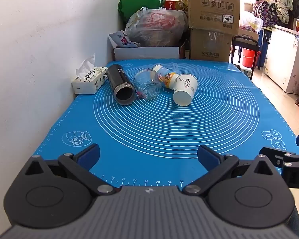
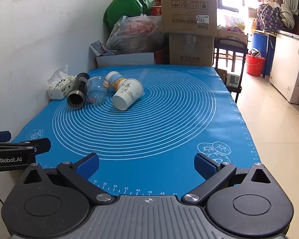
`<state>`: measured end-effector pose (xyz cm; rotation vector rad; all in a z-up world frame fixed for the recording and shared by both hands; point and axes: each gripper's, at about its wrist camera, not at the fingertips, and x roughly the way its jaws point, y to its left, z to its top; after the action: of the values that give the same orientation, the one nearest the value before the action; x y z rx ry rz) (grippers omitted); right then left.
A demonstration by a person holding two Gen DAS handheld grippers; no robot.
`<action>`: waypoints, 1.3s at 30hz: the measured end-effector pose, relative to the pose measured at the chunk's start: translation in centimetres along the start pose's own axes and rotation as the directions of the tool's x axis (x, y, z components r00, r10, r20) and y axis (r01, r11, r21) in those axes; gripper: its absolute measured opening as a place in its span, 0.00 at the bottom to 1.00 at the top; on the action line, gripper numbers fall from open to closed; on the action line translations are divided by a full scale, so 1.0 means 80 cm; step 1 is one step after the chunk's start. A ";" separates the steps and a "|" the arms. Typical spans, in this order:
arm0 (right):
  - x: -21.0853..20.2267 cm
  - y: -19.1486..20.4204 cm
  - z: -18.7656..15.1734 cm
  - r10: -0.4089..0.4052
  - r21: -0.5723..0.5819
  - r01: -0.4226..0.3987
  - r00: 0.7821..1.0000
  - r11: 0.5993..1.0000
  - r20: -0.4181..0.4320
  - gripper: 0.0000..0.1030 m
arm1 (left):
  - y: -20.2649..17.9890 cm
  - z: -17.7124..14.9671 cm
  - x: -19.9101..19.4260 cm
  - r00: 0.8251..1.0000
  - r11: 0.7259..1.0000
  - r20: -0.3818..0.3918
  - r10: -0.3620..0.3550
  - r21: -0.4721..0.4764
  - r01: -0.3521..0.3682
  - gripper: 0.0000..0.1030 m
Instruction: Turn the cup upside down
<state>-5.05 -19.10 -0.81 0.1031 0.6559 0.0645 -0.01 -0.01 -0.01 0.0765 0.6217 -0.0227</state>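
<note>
A white paper cup [image 1: 184,90] with black characters lies on its side on the blue mat [image 1: 169,131], its mouth toward me; it also shows in the right wrist view [image 2: 127,96]. Beside it lie a clear glass cup [image 1: 147,84] [image 2: 95,89], a black flask [image 1: 120,83] [image 2: 77,91] and a small white and orange bottle [image 1: 166,75] [image 2: 114,79]. My left gripper [image 1: 148,156] is open and empty over the mat's near edge. My right gripper [image 2: 146,164] is open and empty, also at the near edge, far from the cups.
A tissue box [image 1: 89,79] sits against the white wall at the left. Cardboard boxes [image 1: 213,20] and plastic bags [image 1: 155,25] are stacked behind the table. The table's right edge drops to a tiled floor [image 2: 273,119] with a red bucket [image 2: 255,63].
</note>
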 end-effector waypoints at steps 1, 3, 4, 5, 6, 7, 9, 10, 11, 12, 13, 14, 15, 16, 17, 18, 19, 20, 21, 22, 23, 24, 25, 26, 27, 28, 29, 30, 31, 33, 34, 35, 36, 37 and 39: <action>0.000 0.001 0.001 -0.001 -0.002 0.001 1.000 1.000 0.002 1.00 | 0.000 0.000 0.000 1.000 1.000 -0.003 0.001 0.001 -0.001 1.00; -0.001 0.002 0.002 -0.001 -0.006 0.001 1.000 1.000 0.006 1.00 | 0.000 0.000 0.000 1.000 1.000 -0.007 0.001 0.004 -0.001 1.00; -0.001 0.003 0.002 -0.001 -0.008 0.001 1.000 1.000 0.007 1.00 | 0.000 0.000 0.000 1.000 1.000 -0.008 0.002 0.003 -0.002 1.00; 0.000 0.001 0.000 -0.001 -0.008 0.001 1.000 1.000 0.007 1.00 | 0.000 0.000 -0.001 1.000 1.000 -0.006 0.002 0.001 -0.002 1.00; 0.000 -0.001 -0.003 -0.002 -0.008 0.002 1.000 1.000 0.006 1.00 | 0.001 0.001 -0.002 1.000 1.000 -0.005 0.003 -0.002 -0.003 1.00; 0.001 -0.002 -0.002 -0.002 -0.006 0.002 1.000 1.000 0.003 1.00 | 0.002 0.001 -0.003 1.000 1.000 -0.003 0.002 -0.004 -0.002 1.00; 0.002 0.001 0.001 -0.005 -0.008 0.005 1.000 1.000 0.002 1.00 | 0.004 0.002 -0.005 1.000 1.000 -0.001 0.003 -0.005 -0.003 1.00; 0.003 0.000 0.000 -0.005 -0.009 0.005 1.000 1.000 0.003 1.00 | -0.004 0.001 -0.002 1.000 1.000 -0.008 0.006 0.007 -0.005 0.99; 0.001 -0.002 -0.002 -0.002 -0.004 0.002 1.000 1.000 0.006 1.00 | -0.003 0.001 -0.003 1.000 1.000 -0.007 0.005 0.007 -0.005 0.99; 0.001 -0.004 -0.001 0.000 -0.002 0.000 1.000 1.000 0.004 1.00 | -0.004 0.000 -0.002 1.000 1.000 -0.006 0.006 0.007 -0.006 1.00; 0.001 -0.004 -0.002 -0.001 -0.003 0.001 1.000 1.000 0.003 1.00 | -0.004 0.001 -0.002 1.000 1.000 -0.004 0.007 0.006 -0.007 0.99; 0.001 -0.002 0.000 -0.004 -0.002 0.004 1.000 1.000 0.002 1.00 | -0.003 0.001 -0.003 1.000 1.000 -0.003 0.007 0.005 -0.007 0.99; 0.001 -0.002 -0.001 -0.002 -0.001 0.002 1.000 1.000 0.001 1.00 | -0.003 0.001 -0.005 1.000 1.000 -0.002 0.007 0.010 -0.007 0.99; 0.001 -0.002 -0.001 -0.001 -0.001 0.001 1.000 1.000 0.002 1.00 | -0.003 0.001 -0.004 1.000 1.000 -0.002 0.007 0.011 -0.006 0.99; 0.001 -0.002 -0.001 -0.002 -0.002 0.002 1.000 1.000 0.003 1.00 | -0.003 0.001 -0.004 1.000 1.000 -0.002 0.006 0.011 -0.006 0.99; 0.000 -0.002 -0.001 -0.003 -0.003 0.003 1.000 1.000 0.004 1.00 | -0.003 0.001 -0.004 1.000 1.000 -0.003 0.006 0.011 -0.006 0.99; 0.000 -0.002 -0.001 -0.002 -0.004 0.002 1.000 1.000 0.005 1.00 | -0.003 0.001 -0.005 1.000 1.000 -0.003 0.006 0.010 -0.006 0.99; 0.000 -0.002 -0.001 -0.003 -0.003 0.003 1.000 1.000 0.006 1.00 | -0.002 0.001 -0.004 1.000 1.000 -0.002 0.006 0.010 -0.006 0.99; 0.000 -0.002 -0.001 -0.004 -0.003 0.004 1.000 1.000 0.006 1.00 | -0.003 0.001 -0.004 1.000 1.000 -0.002 0.006 0.010 -0.006 0.99; 0.000 -0.002 -0.001 -0.004 -0.003 0.004 1.000 1.000 0.006 1.00 | -0.003 0.001 -0.004 1.000 1.000 -0.002 0.006 0.011 -0.006 0.99; 0.000 -0.002 -0.001 -0.004 -0.002 0.004 1.000 1.000 0.006 1.00 | -0.002 0.001 -0.004 1.000 1.000 -0.003 0.006 0.010 -0.006 0.99; 0.000 -0.002 -0.001 -0.004 -0.003 0.004 1.000 1.000 0.006 1.00 | -0.002 0.001 -0.004 1.000 1.000 -0.003 0.006 0.011 -0.006 0.99; -0.001 -0.002 -0.001 -0.004 -0.004 0.005 1.000 1.000 0.007 1.00 | -0.002 0.001 -0.004 1.000 1.000 -0.003 0.007 0.012 -0.006 0.99; -0.001 -0.002 -0.001 -0.004 -0.003 0.004 1.000 1.000 0.007 1.00 | -0.002 0.001 -0.005 1.000 1.000 -0.002 0.006 0.012 -0.006 0.99; -0.001 -0.002 -0.001 -0.003 -0.003 0.004 1.000 1.000 0.006 1.00 | -0.002 0.001 -0.004 1.000 1.000 -0.004 0.003 0.011 -0.003 0.99; -0.001 -0.002 -0.001 -0.004 -0.003 0.004 1.000 1.000 0.007 1.00 | -0.002 0.001 -0.005 1.000 1.000 -0.007 -0.001 0.010 0.001 0.99; -0.001 -0.002 -0.001 -0.004 -0.003 0.004 1.000 1.000 0.006 1.00 | -0.002 0.001 -0.005 1.000 1.000 -0.010 -0.005 0.009 0.005 0.99; -0.001 -0.002 -0.001 -0.003 -0.003 0.003 1.000 1.000 0.006 1.00 | -0.002 0.002 -0.006 1.000 1.000 -0.009 -0.007 0.008 0.007 0.99; -0.001 -0.002 0.000 -0.003 -0.002 0.003 1.000 1.000 0.006 1.00 | -0.001 0.002 -0.007 1.000 1.000 -0.007 -0.007 0.008 0.007 0.99; -0.001 -0.002 0.000 -0.003 -0.001 0.003 1.000 1.000 0.008 1.00 | -0.001 0.002 -0.008 1.000 1.000 -0.002 -0.007 0.009 0.007 0.99; -0.001 -0.002 0.000 -0.003 0.000 0.003 1.000 1.000 0.010 1.00 | -0.001 0.002 -0.008 1.000 1.000 -0.002 -0.008 0.008 0.008 0.99; -0.001 -0.003 0.000 -0.004 0.002 0.004 1.000 1.000 0.010 1.00 | -0.001 0.002 -0.008 1.000 1.000 -0.002 -0.010 0.007 0.010 0.99; -0.001 -0.003 0.000 -0.005 0.003 0.005 1.000 1.000 0.011 1.00 | -0.001 0.002 -0.008 1.000 1.000 -0.003 -0.011 0.007 0.011 0.99; -0.002 -0.003 0.000 -0.005 0.003 0.005 1.000 1.000 0.011 1.00 | -0.001 0.002 -0.007 1.000 1.000 -0.004 -0.011 0.008 0.012 0.99; -0.002 -0.004 0.000 -0.004 0.003 0.004 1.000 1.000 0.011 1.00 | 0.000 0.002 -0.006 1.000 1.000 -0.005 -0.013 0.007 0.013 0.99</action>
<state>-5.15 -19.40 -0.78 0.1047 0.6456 0.0587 -0.36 -0.04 0.40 0.0793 0.6273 -0.0373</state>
